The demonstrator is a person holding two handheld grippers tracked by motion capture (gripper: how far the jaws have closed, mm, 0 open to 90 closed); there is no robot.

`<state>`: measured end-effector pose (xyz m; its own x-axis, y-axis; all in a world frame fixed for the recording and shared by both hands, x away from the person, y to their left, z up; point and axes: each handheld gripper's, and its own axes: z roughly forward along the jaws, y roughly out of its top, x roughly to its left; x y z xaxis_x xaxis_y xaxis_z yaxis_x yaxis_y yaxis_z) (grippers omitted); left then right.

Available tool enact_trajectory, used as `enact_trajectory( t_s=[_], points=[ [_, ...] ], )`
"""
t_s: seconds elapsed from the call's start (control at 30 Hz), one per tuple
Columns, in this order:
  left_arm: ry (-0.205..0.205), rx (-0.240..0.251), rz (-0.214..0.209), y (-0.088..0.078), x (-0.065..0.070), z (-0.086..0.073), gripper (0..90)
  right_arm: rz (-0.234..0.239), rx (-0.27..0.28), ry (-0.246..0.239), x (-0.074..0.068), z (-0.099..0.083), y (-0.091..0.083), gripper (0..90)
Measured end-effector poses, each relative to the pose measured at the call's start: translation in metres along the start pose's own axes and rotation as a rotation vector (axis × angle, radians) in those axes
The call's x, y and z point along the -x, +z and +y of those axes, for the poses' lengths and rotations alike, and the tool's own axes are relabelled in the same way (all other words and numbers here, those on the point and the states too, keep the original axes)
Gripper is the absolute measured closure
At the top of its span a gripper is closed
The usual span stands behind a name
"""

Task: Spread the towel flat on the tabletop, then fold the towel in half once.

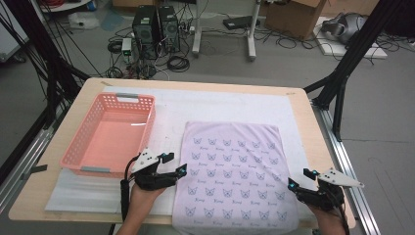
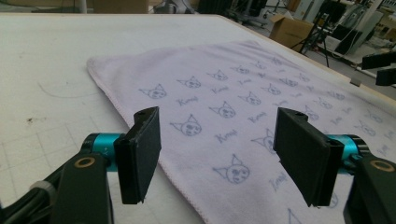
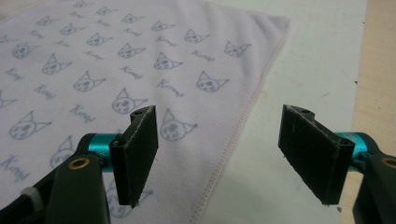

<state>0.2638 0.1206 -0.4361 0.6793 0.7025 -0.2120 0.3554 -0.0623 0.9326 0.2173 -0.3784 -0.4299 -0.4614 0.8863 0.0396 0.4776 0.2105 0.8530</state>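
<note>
Bottom of the high view: left gripper (image 1: 182, 171) sat at lower centre-left, at the towel's (image 1: 235, 176) left edge; right gripper (image 1: 299, 180) sat at lower right, at its right edge. Both had jaws spread wide, nothing clamped. In the left gripper view, left gripper (image 2: 217, 156) jaws stood apart above the towel (image 2: 243, 107), whose edge ran under the left jaw. In the right gripper view, right gripper (image 3: 217, 156) jaws straddled the towel's (image 3: 116, 70) stitched hem, not pinching it. Towel lay flat across the centre, near end at the table's (image 1: 303, 110) front edge. Farther back at left, pink basket (image 1: 83, 142) stood just beside the left gripper.
</note>
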Motion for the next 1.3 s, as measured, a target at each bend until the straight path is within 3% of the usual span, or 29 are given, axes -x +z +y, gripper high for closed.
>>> enact_trajectory(
  t_s=[0.3, 0.73, 0.87, 1.1, 1.3],
  points=[
    [0.01, 0.011, 0.025, -0.001, 0.0, 0.003, 26.6, -0.008, -0.011, 0.004, 0.001, -0.003, -0.004, 27.2],
    [-0.013, -0.024, 0.017, -0.004, -0.006, 0.0, 28.9, -0.006, -0.012, 0.03, 0.004, -0.002, 0.001, 27.2],
    [-0.014, -0.029, 0.018, -0.002, -0.005, 0.001, 29.8, 0.002, -0.023, 0.012, 0.006, -0.001, 0.004, 27.2],
    [-0.013, -0.064, 0.014, 0.016, -0.011, 0.014, 30.6, 0.015, -0.024, 0.027, 0.008, 0.001, 0.007, 27.3],
    [-0.007, -0.083, 0.034, 0.037, -0.019, 0.028, 32.3, 0.034, -0.025, 0.025, 0.011, 0.011, 0.014, 27.8]
  ],
)
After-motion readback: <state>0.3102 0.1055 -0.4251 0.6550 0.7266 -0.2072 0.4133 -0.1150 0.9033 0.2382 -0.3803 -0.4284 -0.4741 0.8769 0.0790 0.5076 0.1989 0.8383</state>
